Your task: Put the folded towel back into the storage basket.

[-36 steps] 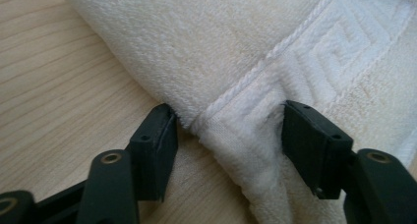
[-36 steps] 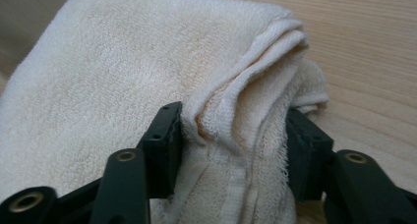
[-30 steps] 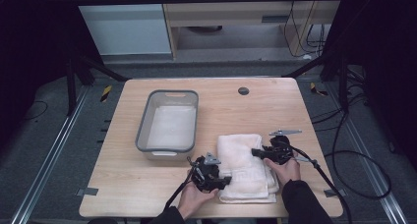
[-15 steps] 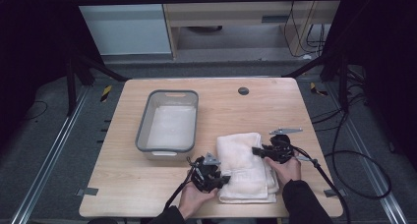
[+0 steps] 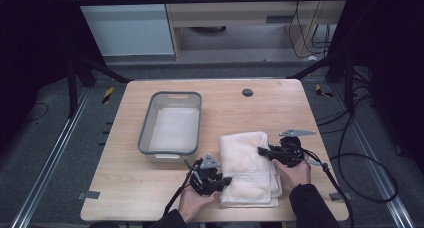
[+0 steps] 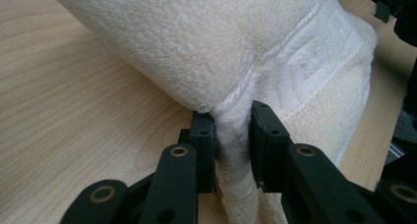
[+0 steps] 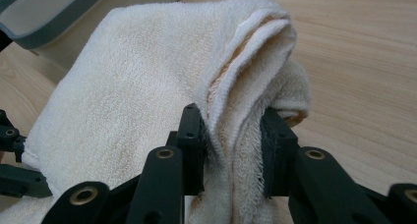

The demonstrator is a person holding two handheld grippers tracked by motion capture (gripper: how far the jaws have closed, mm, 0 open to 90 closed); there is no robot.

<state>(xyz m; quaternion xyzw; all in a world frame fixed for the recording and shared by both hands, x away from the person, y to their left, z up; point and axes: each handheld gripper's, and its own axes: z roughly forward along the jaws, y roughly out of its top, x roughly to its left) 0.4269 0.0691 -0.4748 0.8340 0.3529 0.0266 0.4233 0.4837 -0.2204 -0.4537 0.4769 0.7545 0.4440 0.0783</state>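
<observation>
Since a second ago little has moved: the right gripper (image 5: 263, 151) has crept slightly toward 9 o'clock over the towel (image 5: 248, 167), and the left gripper (image 5: 225, 180) stays put.

That towel, cream and folded, lies on the table (image 5: 125, 188) toward 5 o'clock from its middle, its long side running from 12 to 6. In the left gripper view a thick fold of towel (image 6: 231, 47) with a woven band bulges above the jaws, and a pinched ridge of cloth runs down between them; the left gripper (image 6: 234, 135) is clamped on the towel at its 7 o'clock corner. In the right gripper view the layered, fringed edge of the towel (image 7: 147, 86) stands up between the jaws, and the right gripper (image 7: 233, 150) is closed on that bunched edge, at the towel's 3 o'clock side in the high view.

A hand (image 5: 192, 203) in a dark sleeve holds the left gripper from 6 o'clock; another hand (image 5: 295, 173) holds the right one, with a cable (image 5: 345, 188) trailing off toward 5 o'clock.

Just beside the towel at 10 o'clock sits a grey tub (image 5: 145, 133), its long side also running 12 to 6. A dark round disc (image 5: 247, 92) lies on the table near its 12 o'clock edge, well apart from the towel. Dark floor and metal rails surround the table.
</observation>
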